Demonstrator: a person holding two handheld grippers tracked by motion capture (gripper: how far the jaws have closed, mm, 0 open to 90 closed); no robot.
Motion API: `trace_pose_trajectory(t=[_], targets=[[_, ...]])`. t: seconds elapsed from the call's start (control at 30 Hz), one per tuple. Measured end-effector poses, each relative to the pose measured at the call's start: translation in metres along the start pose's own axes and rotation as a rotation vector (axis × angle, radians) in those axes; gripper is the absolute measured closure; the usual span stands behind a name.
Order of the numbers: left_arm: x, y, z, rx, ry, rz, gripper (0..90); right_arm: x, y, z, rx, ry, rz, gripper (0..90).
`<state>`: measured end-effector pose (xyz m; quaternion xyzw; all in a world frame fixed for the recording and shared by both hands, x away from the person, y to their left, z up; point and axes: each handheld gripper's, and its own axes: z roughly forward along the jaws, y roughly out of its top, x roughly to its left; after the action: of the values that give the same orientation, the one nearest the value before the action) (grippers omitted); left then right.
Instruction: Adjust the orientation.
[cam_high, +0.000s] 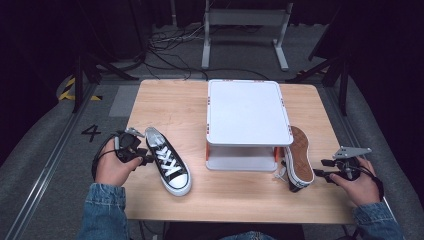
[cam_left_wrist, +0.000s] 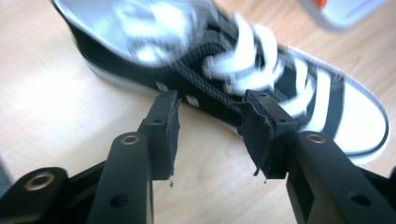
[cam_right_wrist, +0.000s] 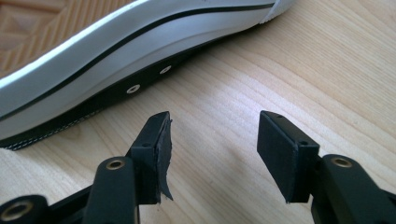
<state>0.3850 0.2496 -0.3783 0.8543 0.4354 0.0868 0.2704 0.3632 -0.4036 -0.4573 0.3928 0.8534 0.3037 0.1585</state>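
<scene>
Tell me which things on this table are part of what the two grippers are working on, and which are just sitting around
In the job:
- upright sneaker, beside the open left gripper
- tipped sneaker, sole showing, beside the open right gripper
- white two-tier rack, probably where the shoes go

Lying about:
- metal stand on the floor beyond the table
- floor cables

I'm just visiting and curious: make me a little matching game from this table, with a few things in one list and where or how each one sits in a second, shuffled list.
Things:
1. left shoe
2. right shoe
3. white stand
4. left tongs

States:
A. tipped on its side, tan sole showing
B. open, nothing between them
C. upright, white laces up
D. in the middle of the table, between the shoes

Pairs: 1-C, 2-A, 3-D, 4-B
</scene>
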Motion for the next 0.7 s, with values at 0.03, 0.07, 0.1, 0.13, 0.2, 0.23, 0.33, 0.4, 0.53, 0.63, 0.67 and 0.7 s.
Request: trace_pose_trajectory(t=[0.03,0.07,0.1,0.13,0.2,0.23,0.33,0.4,0.53,0.63,0.67,0.7], targets=[[-0.001,0.004,-0.002,-0.018,0.01,0.016,50.6,0.001,-0.001,-0.001,0.002,-0.003,0.002,46.2],[-0.001,0.007,-0.003,-0.029,0.018,0.032,49.3,0.001,-0.002,-0.002,0.004,-0.002,0.006,46.2],[-0.005,0.012,-0.003,-0.035,0.01,0.042,48.0,0.001,-0.004,-0.003,0.003,-0.004,0.009,46.2],[-0.008,0.015,-0.003,-0.044,0.006,0.058,46.0,0.002,-0.006,-0.004,0.003,-0.007,0.011,46.1],[-0.014,0.021,0.0,-0.054,-0.024,0.079,44.6,0.002,-0.009,-0.007,0.002,-0.012,0.019,46.1],[-0.016,0.025,0.003,-0.055,-0.033,0.091,43.3,0.001,-0.011,-0.008,0.003,-0.014,0.023,46.1],[-0.017,0.033,0.016,-0.014,-0.016,0.115,37.4,0.002,-0.016,-0.011,0.003,-0.02,0.037,46.0],[-0.015,0.036,0.025,0.027,-0.023,0.12,34.5,0.002,-0.019,-0.013,0.002,-0.023,0.038,45.7],[-0.014,0.035,0.043,0.099,-0.066,0.125,32.0,0.002,-0.023,-0.016,-0.002,-0.025,0.044,45.5],[-0.011,0.034,0.046,0.111,-0.07,0.11,32.2,0.001,-0.026,-0.017,-0.001,-0.025,0.056,45.4],[-0.012,0.034,0.046,0.114,-0.068,0.109,32.6,0.001,-0.026,-0.017,-0.001,-0.025,0.055,45.3],[-0.012,0.034,0.046,0.117,-0.067,0.109,33.1,0.001,-0.025,-0.017,-0.001,-0.025,0.054,45.3]])
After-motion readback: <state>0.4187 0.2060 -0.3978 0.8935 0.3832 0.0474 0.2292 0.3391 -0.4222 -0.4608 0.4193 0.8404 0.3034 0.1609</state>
